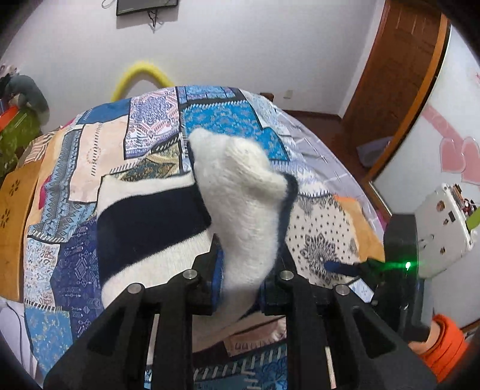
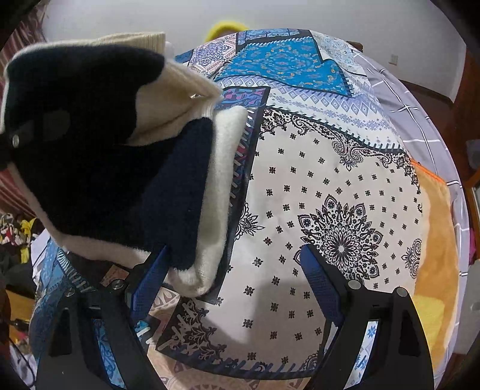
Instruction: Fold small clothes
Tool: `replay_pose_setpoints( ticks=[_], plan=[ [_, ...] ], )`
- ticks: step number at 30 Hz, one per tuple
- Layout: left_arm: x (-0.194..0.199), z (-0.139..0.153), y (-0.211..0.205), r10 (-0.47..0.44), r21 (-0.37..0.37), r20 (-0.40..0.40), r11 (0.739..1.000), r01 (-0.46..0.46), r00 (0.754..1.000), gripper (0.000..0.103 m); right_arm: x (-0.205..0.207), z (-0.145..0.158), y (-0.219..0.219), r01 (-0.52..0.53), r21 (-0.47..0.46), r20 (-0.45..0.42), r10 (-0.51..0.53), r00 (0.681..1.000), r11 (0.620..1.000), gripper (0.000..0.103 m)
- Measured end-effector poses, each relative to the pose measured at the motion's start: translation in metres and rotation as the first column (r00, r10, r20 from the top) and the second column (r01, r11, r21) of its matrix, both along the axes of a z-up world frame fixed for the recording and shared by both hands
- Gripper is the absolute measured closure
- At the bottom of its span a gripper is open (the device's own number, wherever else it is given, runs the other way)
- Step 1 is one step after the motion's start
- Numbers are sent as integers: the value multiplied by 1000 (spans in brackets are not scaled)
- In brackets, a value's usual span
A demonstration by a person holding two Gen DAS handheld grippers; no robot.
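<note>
Sweater (image 1: 243, 207) bunched in clenched left gripper (image 1: 240, 285); right gripper (image 2: 234, 288) released, sweater beside its left finger.

Home bedroom: quilt-covered bed (image 1: 228, 120), wall television (image 1: 147, 6).

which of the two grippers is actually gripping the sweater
The left gripper: it is shut on a white fold of the sweater. The right gripper stands wide open, only patterned bedspread between its fingers.

Both wrist views look steeply down, close over the patchwork bedspread (image 1: 210, 120), probably overlapping.
</note>
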State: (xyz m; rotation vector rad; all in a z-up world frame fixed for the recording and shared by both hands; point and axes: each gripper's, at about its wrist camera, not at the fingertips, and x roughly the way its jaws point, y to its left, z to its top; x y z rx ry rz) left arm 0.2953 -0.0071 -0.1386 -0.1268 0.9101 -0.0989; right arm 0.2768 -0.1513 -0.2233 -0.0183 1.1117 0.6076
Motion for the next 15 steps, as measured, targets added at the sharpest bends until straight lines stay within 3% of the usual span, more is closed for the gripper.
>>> replay_pose_setpoints(
  ticks=[3, 8, 15],
  plan=[
    [-5, -2, -1, -17, -6, -19, 1000, 17, 1000, 77, -2, 3, -1, 1, -7, 5, -1, 1000, 1000, 17],
    [-23, 6, -6, -70, -10, -19, 997, 70, 997, 48, -7, 14, -6, 10, -16, 31, -9, 999, 1000, 17],
    [-52, 26, 18, -23, 55, 38, 998, 21, 999, 35, -17, 50, -16, 22, 36, 84, -25, 996, 999, 17]
  ],
)
